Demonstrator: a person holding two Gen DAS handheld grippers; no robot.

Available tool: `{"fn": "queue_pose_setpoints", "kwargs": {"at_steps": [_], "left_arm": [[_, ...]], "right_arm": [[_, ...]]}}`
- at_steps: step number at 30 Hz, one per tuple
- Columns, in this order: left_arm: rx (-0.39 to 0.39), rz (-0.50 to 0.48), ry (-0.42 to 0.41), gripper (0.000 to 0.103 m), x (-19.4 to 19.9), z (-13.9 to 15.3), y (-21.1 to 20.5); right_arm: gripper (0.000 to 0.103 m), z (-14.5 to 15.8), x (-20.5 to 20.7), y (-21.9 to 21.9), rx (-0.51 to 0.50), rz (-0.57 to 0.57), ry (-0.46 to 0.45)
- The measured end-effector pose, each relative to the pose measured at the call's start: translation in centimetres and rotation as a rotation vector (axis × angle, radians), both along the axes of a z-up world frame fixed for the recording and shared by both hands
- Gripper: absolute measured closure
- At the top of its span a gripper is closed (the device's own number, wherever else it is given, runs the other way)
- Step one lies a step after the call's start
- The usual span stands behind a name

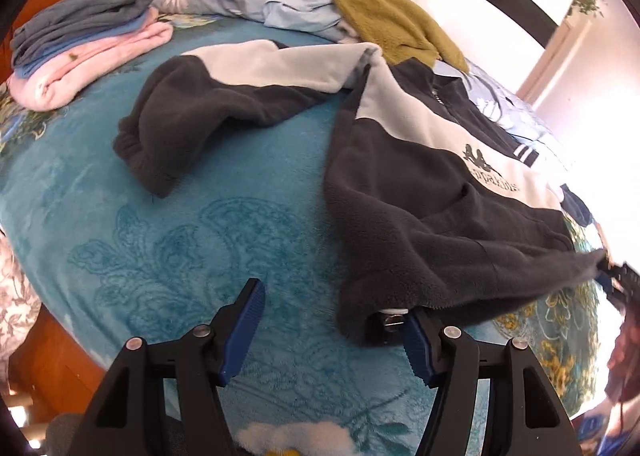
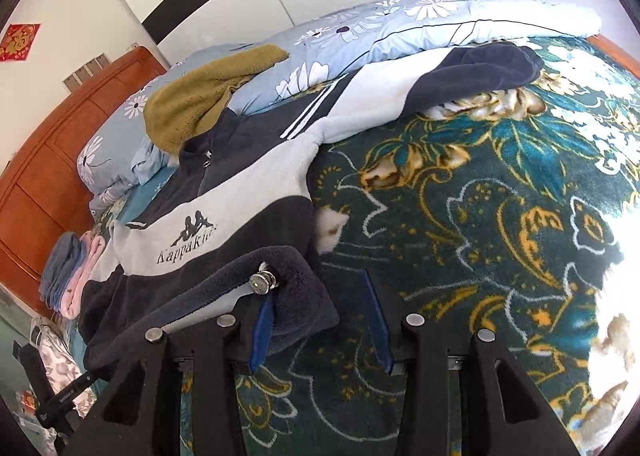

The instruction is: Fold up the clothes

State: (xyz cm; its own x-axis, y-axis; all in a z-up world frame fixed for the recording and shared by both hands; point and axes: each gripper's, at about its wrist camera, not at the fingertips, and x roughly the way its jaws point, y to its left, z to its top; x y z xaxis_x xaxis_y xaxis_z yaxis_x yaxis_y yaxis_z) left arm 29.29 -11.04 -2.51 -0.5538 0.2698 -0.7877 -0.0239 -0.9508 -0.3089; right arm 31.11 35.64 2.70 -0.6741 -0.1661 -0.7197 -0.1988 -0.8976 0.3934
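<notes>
Dark grey and pale grey fleece jacket [image 1: 420, 176] lies spread front-up on the teal patterned bed blanket [image 1: 180, 248]. Left gripper [image 1: 332, 332] jaws apart at the hem corner, nothing pinched; right gripper [image 2: 320, 320] apart, hem draped over one finger. Judgement: pinch both hem corners evenly, keeping the hem taut, before folding.

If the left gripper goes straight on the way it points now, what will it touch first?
Probably the teal blanket: it fills the gap ahead of the left gripper. The fleece jacket's hem lies just to the right, at the right finger, and might brush it; depth is unclear.
</notes>
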Motion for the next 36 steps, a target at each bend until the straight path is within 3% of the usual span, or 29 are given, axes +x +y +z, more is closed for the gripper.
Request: {"fn": "queue_pose_setpoints", "kwargs": {"at_steps": [3,5,8,14,15,17,19,22,24,27,31,36], "left_arm": [[-0.004,-0.007,0.004,0.051,0.0,0.0,0.5],[-0.007,-0.03,0.005,0.068,-0.1,0.0,1.0],[-0.003,-0.034,0.003,0.083,-0.3,-0.2,1.5],[0.042,0.033,0.059,0.086,0.3,1.4,0.2],[0.051,0.045,0.074,0.086,0.5,1.8,-0.1],[0.076,0.059,0.102,0.086,0.7,2.9,-0.5],[0.099,0.058,0.134,0.086,1.7,4.4,-0.6],[0.069,0.043,0.142,0.086,2.7,5.2,-0.6],[0.076,0.049,0.079,0.086,2.2,3.4,-0.8],[0.088,0.053,-0.011,0.086,1.6,0.8,-1.0],[0.088,0.039,-0.034,0.086,1.4,-0.1,-0.9],[0.11,-0.03,-0.008,0.081,2.2,0.7,-0.9]], "right_arm": [[0.059,-0.8,1.4,-0.5,0.03,0.006,-0.038],[0.059,-1.3,2.1,-1.0,0.055,0.013,-0.06],[0.059,-1.7,2.6,-1.9,0.098,0.022,-0.078],[0.062,-0.6,3.0,-2.4,0.177,0.004,-0.055],[0.066,-0.4,3.1,-2.4,0.197,-0.002,-0.049],[0.093,0.0,3.2,-2.4,0.163,0.015,-0.037],[0.095,1.3,4.0,-2.6,0.158,0.011,0.018],[0.096,4.0,5.9,-3.3,0.255,0.031,0.093],[0.096,3.8,6.3,-3.1,0.276,0.038,0.066],[0.096,0.6,5.9,-2.1,0.204,0.043,-0.035],[0.096,-2.3,5.2,-2.2,0.174,0.049,-0.123],[0.095,-1.7,5.3,-1.6,0.139,0.089,-0.122]]}}
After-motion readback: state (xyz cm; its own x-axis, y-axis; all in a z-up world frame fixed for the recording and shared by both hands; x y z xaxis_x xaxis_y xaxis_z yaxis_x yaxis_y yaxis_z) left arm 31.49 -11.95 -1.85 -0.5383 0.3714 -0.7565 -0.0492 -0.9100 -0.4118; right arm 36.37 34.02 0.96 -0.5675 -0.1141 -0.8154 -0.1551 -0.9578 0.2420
